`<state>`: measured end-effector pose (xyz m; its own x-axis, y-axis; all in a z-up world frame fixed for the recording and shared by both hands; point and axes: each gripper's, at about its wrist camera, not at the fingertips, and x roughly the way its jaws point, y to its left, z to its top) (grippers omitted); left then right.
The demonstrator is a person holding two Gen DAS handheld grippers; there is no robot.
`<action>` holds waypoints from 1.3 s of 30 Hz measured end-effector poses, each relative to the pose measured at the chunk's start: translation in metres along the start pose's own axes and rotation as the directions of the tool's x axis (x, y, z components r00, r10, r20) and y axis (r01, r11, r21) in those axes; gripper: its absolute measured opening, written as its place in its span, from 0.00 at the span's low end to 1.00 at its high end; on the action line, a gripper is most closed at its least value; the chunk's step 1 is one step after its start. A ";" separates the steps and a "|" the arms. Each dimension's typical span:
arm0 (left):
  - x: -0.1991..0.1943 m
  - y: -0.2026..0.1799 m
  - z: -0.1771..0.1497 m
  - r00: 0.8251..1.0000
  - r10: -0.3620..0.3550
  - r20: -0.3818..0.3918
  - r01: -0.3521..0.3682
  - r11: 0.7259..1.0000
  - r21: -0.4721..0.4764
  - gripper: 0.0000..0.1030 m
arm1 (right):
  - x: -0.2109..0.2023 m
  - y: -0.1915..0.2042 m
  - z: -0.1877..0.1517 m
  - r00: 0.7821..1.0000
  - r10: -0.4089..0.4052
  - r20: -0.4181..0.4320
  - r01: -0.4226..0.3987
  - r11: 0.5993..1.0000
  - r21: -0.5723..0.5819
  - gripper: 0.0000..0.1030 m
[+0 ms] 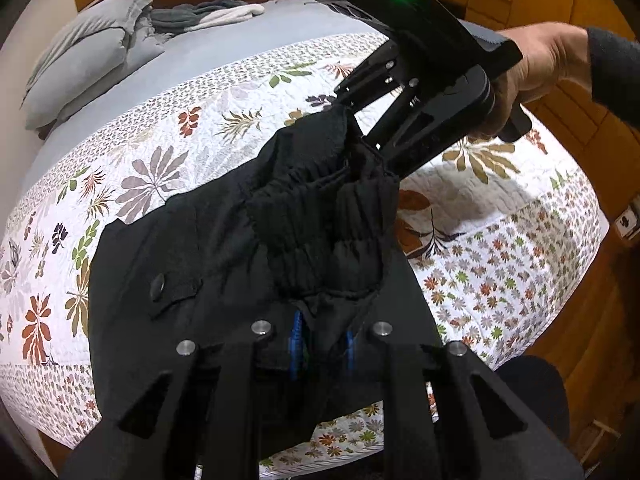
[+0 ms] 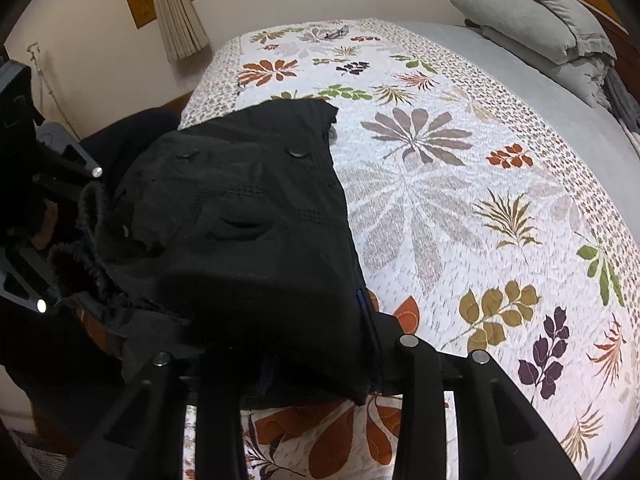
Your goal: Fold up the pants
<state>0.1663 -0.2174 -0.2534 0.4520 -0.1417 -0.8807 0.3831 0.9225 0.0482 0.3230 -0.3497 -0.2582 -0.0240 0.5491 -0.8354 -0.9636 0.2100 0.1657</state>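
Black pants (image 1: 224, 248) lie partly on a floral quilt (image 1: 180, 152), their elastic waistband (image 1: 320, 216) lifted between both grippers. My left gripper (image 1: 322, 344) is shut on the near part of the waistband, its blue pads pinching the cloth. My right gripper (image 1: 362, 136) comes in from the upper right, held by a hand, and is shut on the far end of the waistband. In the right wrist view the pants (image 2: 240, 220) drape over my right gripper (image 2: 316, 376), hiding its fingertips. The left gripper (image 2: 60, 240) shows at the left edge, holding the gathered waistband.
The quilt (image 2: 440, 200) covers a bed with a grey sheet (image 2: 540, 92) and grey pillows (image 2: 532, 12) at the head. More grey bedding (image 1: 208, 12) lies by the wooden headboard. Wooden furniture and floor (image 1: 580, 280) border the bed's side. A curtain (image 2: 176, 8) hangs at a window.
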 end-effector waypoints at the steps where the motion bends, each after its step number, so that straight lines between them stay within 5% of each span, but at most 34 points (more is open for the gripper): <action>1: 0.002 -0.002 -0.001 1.000 0.002 -0.004 -0.002 1.000 0.006 0.15 | 0.001 0.000 -0.001 1.000 -0.003 -0.003 0.003 1.000 -0.001 0.38; 12: 0.013 -0.013 -0.009 0.999 0.023 -0.026 -0.021 0.997 0.071 0.18 | 0.005 0.000 -0.016 0.995 -0.083 -0.057 0.084 0.996 0.021 0.42; 17: 0.017 -0.019 -0.014 0.999 0.022 -0.033 -0.019 0.995 0.098 0.27 | -0.008 -0.010 -0.032 0.990 -0.133 -0.053 0.139 0.983 0.122 0.45; 20: 0.020 -0.026 -0.020 0.999 0.011 -0.035 -0.006 0.991 0.131 0.43 | -0.018 -0.017 -0.045 0.987 -0.157 -0.043 0.163 0.957 0.240 0.52; 24: 0.013 -0.028 -0.029 0.997 -0.072 -0.013 0.073 0.986 0.148 0.71 | -0.037 -0.018 -0.066 0.987 -0.161 0.002 0.143 0.876 0.461 0.64; 27: 0.002 -0.013 -0.035 0.987 -0.162 -0.010 0.162 0.984 0.079 0.74 | -0.055 -0.005 -0.078 0.981 -0.174 0.084 0.087 0.786 0.613 0.70; 31: -0.028 0.027 -0.046 0.968 -0.248 0.040 0.250 0.966 -0.063 0.80 | -0.081 0.034 -0.088 0.947 -0.207 0.246 -0.051 0.658 0.751 0.73; 36: -0.050 0.083 -0.067 0.971 -0.236 0.046 0.240 0.941 -0.239 0.84 | -0.080 0.104 -0.051 0.900 -0.164 0.403 -0.185 0.695 0.695 0.76; 39: -0.062 0.110 -0.083 0.979 -0.197 0.049 0.202 0.926 -0.318 0.84 | -0.061 0.118 -0.043 0.903 -0.148 0.403 -0.198 0.688 0.698 0.76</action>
<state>0.1141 -0.0772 -0.2326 0.4065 -0.3377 -0.8489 0.1902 0.9401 -0.2829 0.1991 -0.3936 -0.2103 0.2284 0.7906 -0.5681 -0.4721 0.6003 0.6456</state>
